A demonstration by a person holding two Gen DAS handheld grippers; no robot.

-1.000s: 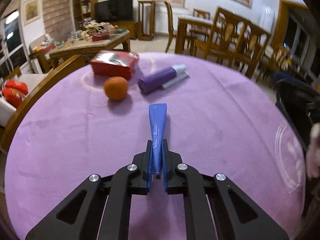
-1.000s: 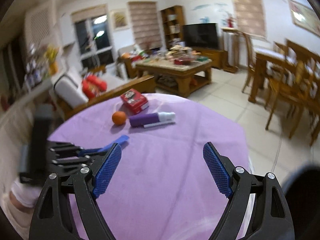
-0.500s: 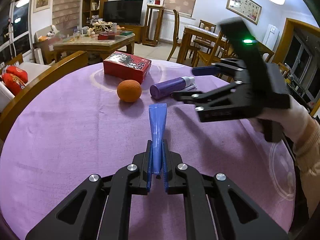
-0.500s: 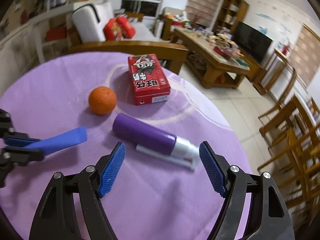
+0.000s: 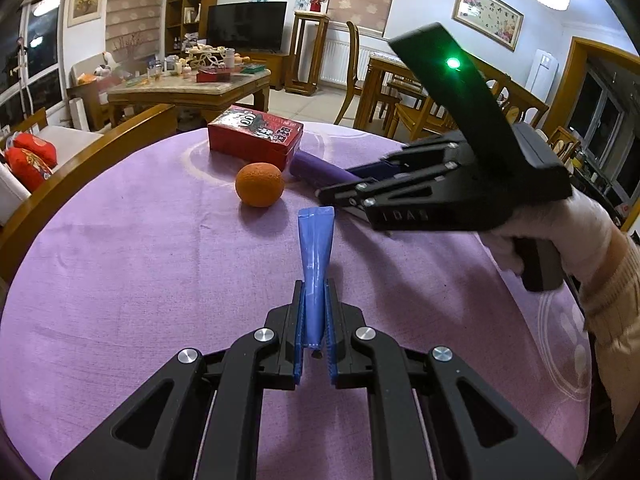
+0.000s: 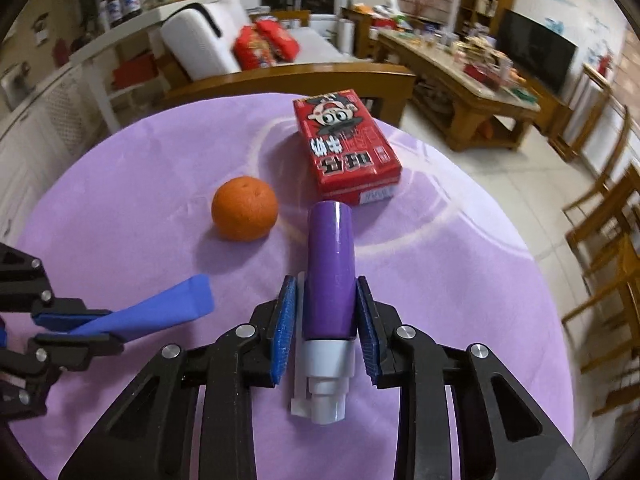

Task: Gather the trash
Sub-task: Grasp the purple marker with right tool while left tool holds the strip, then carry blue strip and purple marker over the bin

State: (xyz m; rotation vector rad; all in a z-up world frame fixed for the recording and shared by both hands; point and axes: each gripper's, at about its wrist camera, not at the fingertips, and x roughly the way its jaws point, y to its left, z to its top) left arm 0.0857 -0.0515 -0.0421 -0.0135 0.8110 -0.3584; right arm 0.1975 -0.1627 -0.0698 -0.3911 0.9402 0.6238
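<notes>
My left gripper [image 5: 314, 292] is shut on a flat blue wrapper [image 5: 316, 240] that sticks out forward over the purple tablecloth [image 5: 140, 260]. The right wrist view shows the same gripper [image 6: 92, 324] at the left edge with the wrapper [image 6: 168, 308] in it. A purple bottle [image 6: 330, 268] with a white cap lies on the cloth. My right gripper [image 6: 325, 292] is closing its jaws on it, and both blue pads sit against its sides. In the left wrist view the right gripper [image 5: 332, 196] reaches in from the right over the bottle [image 5: 320, 170].
An orange [image 6: 244, 214] sits just left of the bottle, and a red printed box [image 6: 344, 144] lies beyond it. A wooden chair back [image 5: 88, 168] curves along the table's far left edge. A gloved hand [image 5: 560, 232] holds the right gripper.
The right gripper swung in over the table, came down around the purple bottle and narrowed its wide jaws onto it. The left gripper stayed put with the blue wrapper.
</notes>
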